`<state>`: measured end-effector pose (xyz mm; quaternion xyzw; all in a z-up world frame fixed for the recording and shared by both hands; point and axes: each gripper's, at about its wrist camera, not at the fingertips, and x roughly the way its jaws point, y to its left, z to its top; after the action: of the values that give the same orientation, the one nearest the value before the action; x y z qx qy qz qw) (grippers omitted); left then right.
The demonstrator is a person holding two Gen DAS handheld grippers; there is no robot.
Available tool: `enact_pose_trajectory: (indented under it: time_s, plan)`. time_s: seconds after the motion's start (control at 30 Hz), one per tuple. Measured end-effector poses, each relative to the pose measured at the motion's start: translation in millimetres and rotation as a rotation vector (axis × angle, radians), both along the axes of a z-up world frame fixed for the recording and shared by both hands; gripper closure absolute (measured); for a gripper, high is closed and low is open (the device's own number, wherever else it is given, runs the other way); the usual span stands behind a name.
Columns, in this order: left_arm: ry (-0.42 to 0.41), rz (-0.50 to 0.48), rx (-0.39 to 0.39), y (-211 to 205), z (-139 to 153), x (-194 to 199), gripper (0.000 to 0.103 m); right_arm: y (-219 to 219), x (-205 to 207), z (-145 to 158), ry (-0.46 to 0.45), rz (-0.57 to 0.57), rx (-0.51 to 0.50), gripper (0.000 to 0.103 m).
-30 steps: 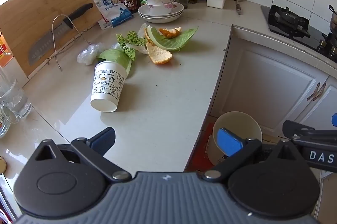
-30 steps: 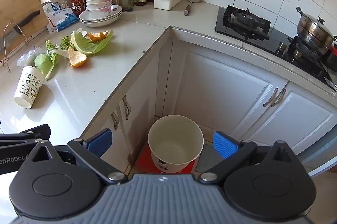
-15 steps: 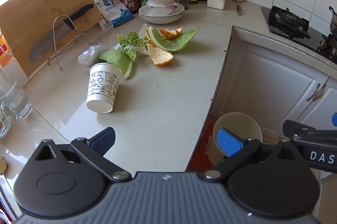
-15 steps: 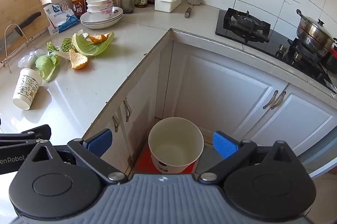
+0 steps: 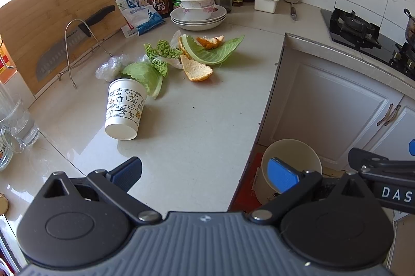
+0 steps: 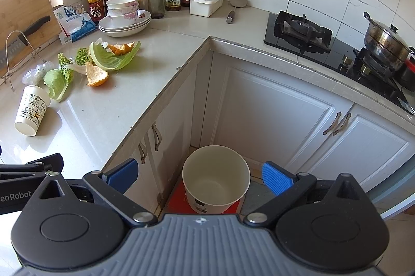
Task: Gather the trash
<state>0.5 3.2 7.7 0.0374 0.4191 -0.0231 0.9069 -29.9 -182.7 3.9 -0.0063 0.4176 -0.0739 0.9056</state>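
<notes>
Now | left gripper [image 5: 205, 172] agape; right gripper [image 6: 198, 176] agape (paper cup [image 5: 124, 109] toppled)

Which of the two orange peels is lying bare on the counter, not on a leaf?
The nearer orange peel, flat on the counter. The other peel sits on the big cabbage leaf behind it.

My left tool [image 5: 205, 173] hangs wide open and empty over the pale speckled table [image 5: 197, 130]. Ahead a white paper cup with printed doodles [image 5: 124, 112] lies tipped on its side, its rim touching a green cabbage leaf [image 5: 145, 77]. Just beyond lie a curled orange peel [image 5: 195, 68] and a crumpled clear plastic wrapper [image 5: 110, 67]. Down on the floor stands a round white bin [image 5: 290, 159].
</notes>
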Motion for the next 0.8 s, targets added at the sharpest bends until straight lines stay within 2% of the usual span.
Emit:
enact_pose_trajectory:
  time_s: [0.8]
  plan:
    - [-0.003,0.003,-0.011,1.2,0.8,1.9,0.001,0.6,-1.3,4.9,-0.011,0.001,-0.01,0.0]
